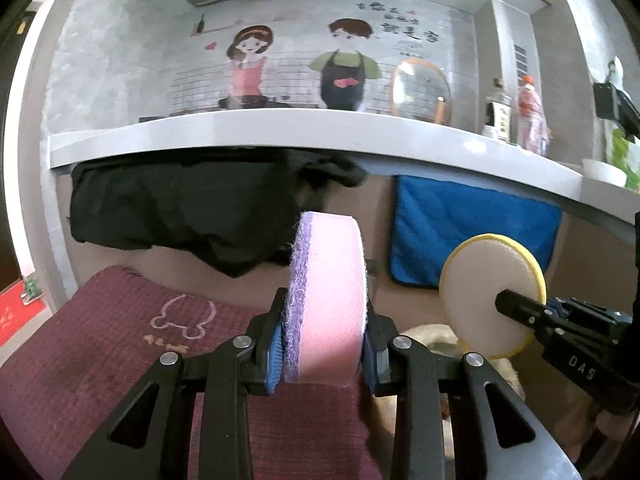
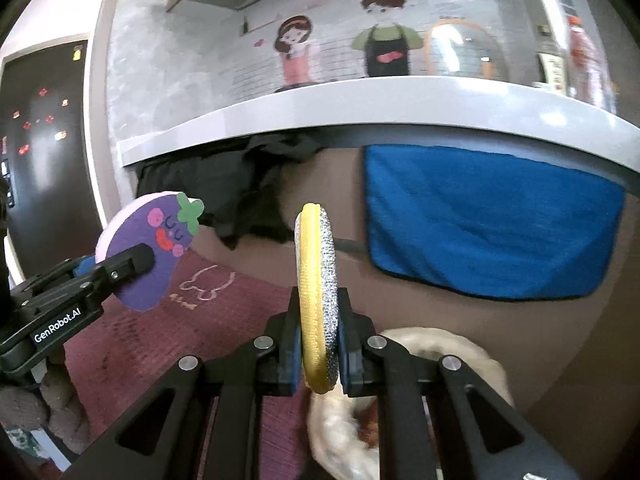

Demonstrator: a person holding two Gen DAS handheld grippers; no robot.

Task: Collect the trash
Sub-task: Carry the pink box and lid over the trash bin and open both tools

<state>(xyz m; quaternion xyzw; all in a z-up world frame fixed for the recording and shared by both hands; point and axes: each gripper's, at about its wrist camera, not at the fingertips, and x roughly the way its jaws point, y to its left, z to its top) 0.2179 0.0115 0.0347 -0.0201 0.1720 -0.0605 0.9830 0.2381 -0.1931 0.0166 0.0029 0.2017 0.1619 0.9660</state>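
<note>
Left wrist view: left gripper [image 1: 325, 354] is clamped part-open on the purple-pink sponge [image 1: 326, 300], pads pressing both flat faces. Sponge stands on edge, long axis running up and away from the jaws, purple scrub face on the left. It's carried in the air, below the white desk [image 1: 256, 132] edge and in front of the black cloth [image 1: 180, 208] hanging under it. The right gripper [image 1: 516, 306] comes in from the right of the sponge, holding the round yellow-rimmed pad [image 1: 484, 280]. A blue cloth [image 1: 476, 232] hangs under the desk behind that pad.

Right wrist view: right gripper [image 2: 320, 356] is nearly closed, pinching the yellow-rimmed pad [image 2: 318, 280] edge-on, silver mesh face to the right, long axis vertical. Left gripper [image 2: 132, 262] is left of the pad at about the same height, eggplant-face side of the sponge [image 2: 148, 252] showing. Below the pad: a pale woven basket [image 2: 448, 348] rim, partly hidden, blurred.

Key relation: both items are already in hand and side by side. No bin clearly visible. If the basket is the drop point, it lies down and right of the sponge, so the right hand looks nearer. Can't confirm that.
</note>
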